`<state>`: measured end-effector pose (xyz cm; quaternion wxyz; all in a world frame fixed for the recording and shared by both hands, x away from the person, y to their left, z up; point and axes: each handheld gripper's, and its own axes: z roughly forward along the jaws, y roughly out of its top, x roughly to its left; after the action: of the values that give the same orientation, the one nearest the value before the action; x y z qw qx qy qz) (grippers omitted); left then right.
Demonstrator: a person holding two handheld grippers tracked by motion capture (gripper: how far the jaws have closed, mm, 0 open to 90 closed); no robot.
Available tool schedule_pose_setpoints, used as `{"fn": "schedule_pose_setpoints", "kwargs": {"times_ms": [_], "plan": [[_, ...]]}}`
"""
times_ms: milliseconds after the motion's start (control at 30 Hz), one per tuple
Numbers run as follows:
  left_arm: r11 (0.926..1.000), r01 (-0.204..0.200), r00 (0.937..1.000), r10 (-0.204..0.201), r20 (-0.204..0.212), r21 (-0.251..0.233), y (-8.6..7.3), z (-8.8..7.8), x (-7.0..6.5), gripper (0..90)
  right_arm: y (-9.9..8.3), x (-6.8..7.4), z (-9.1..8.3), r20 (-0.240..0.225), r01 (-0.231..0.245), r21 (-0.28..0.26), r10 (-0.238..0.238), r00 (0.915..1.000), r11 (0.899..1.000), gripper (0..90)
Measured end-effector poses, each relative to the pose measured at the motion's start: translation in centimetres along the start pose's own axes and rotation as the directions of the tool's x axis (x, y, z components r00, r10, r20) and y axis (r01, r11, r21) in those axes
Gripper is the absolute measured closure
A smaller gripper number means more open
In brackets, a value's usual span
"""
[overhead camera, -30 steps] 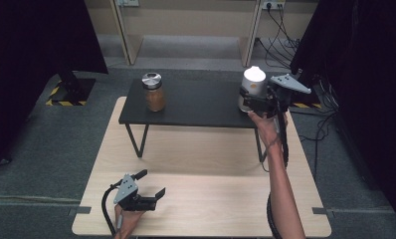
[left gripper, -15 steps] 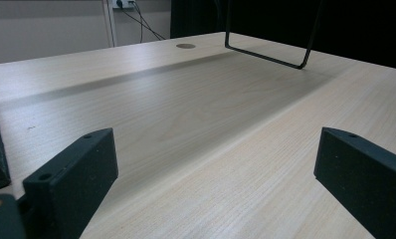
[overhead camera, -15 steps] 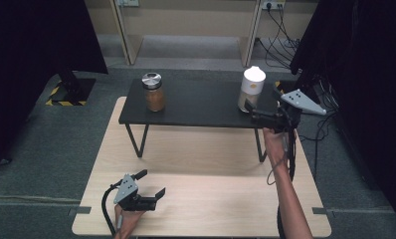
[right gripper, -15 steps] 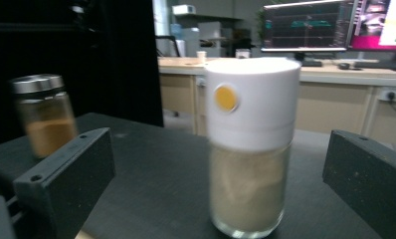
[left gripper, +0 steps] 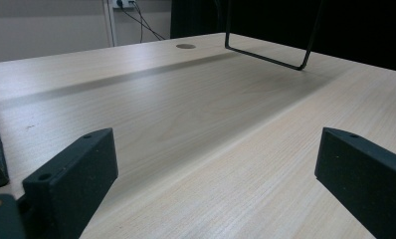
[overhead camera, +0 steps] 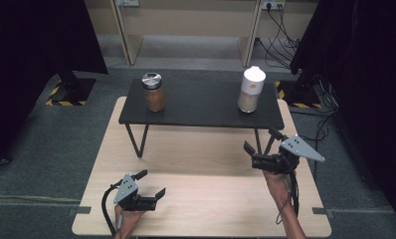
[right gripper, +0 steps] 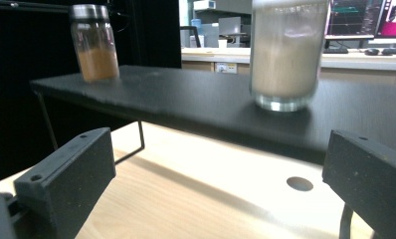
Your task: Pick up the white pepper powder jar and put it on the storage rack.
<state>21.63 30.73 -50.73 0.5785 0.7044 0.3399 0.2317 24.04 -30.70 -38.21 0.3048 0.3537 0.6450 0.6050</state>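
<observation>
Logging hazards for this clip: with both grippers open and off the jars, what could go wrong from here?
1. The white-lidded jar is tall and stands near the black shelf's front edge; a nudge from the right gripper could tip it off.
2. The left gripper sits low on the wooden table, so its fingers may scrape it.

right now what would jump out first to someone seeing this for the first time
Two jars on the black raised shelf draw the eye: a white-capped jar of pale powder at its right end and a metal-lidded jar of brown powder at its left. Below, over the light wooden table, the right gripper hangs open, empty, facing the shelf; the left gripper sits open near the front edge.
</observation>
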Motion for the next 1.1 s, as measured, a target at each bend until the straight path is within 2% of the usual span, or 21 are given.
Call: {"fn": "schedule_pose_setpoints", "kwargs": {"times_ms": [33,200,300,400,500,600,667,767,800,867,967,1100], "plan": [[1.0,0.0,1.0,0.0,0.0,0.0,0.0,0.0,0.0,2.6,-1.0,0.1,-0.3,0.001,-0.009,-0.008,0.009,1.0,1.0,0.3],[1.0,-0.002,1.0,0.002,0.0,0.001,0.0,0.0,0.0,2.6,-3.8,0.6,-0.9,0.002,-0.034,0.007,0.034,0.9994,0.999,0.4],[1.0,-0.003,1.0,0.003,0.0,0.002,0.0,0.0,0.0,2.7,-5.1,1.0,-1.2,-0.001,-0.03,0.028,0.03,0.9995,0.999,0.6],[1.0,0.001,1.0,-0.001,0.001,-0.001,0.0,0.0,0.1,2.6,-6.3,1.3,-1.7,-0.007,0.002,0.046,-0.001,1.0,0.999,0.6],[1.0,0.005,1.0,-0.005,0.004,0.0,0.0,0.0,0.1,2.6,-7.9,1.6,-2.2,0.002,0.005,0.04,-0.005,1.0,0.999,0.6],[1.0,0.006,1.0,-0.006,0.004,-0.001,0.0,0.0,0.1,2.5,-9.6,1.7,-2.7,0.008,-0.012,0.022,0.012,0.9999,1.0,0.6],[1.0,0.008,1.0,-0.008,0.004,-0.001,0.0,0.0,0.1,2.5,-10.5,1.5,-2.8,-0.008,-0.025,0.026,0.025,0.9997,0.999,0.6],[1.0,0.008,1.0,-0.008,0.004,-0.001,0.0,0.0,0.1,2.5,-11.1,1.7,-2.7,-0.015,-0.03,0.037,0.03,0.9994,0.999,0.6],[1.0,0.007,1.0,-0.007,0.003,-0.001,0.0,0.0,0.1,2.5,-11.3,1.5,-2.7,-0.031,-0.026,0.034,0.027,0.9992,0.999,0.6],[1.0,0.007,1.0,-0.007,0.003,0.0,0.0,0.0,0.1,2.5,-11.7,1.7,-2.7,-0.032,-0.006,0.034,0.008,0.9995,0.999,0.6],[1.0,0.006,1.0,-0.006,0.005,-0.001,0.0,0.0,0.1,2.5,-12.2,1.3,-2.8,-0.063,-0.023,0.03,0.025,0.9977,0.999,0.6],[1.0,0.005,1.0,-0.005,0.003,0.001,0.0,0.0,0.1,2.6,-12.4,1.6,-2.6,-0.062,-0.008,0.054,0.011,0.998,0.999,0.6]]}}
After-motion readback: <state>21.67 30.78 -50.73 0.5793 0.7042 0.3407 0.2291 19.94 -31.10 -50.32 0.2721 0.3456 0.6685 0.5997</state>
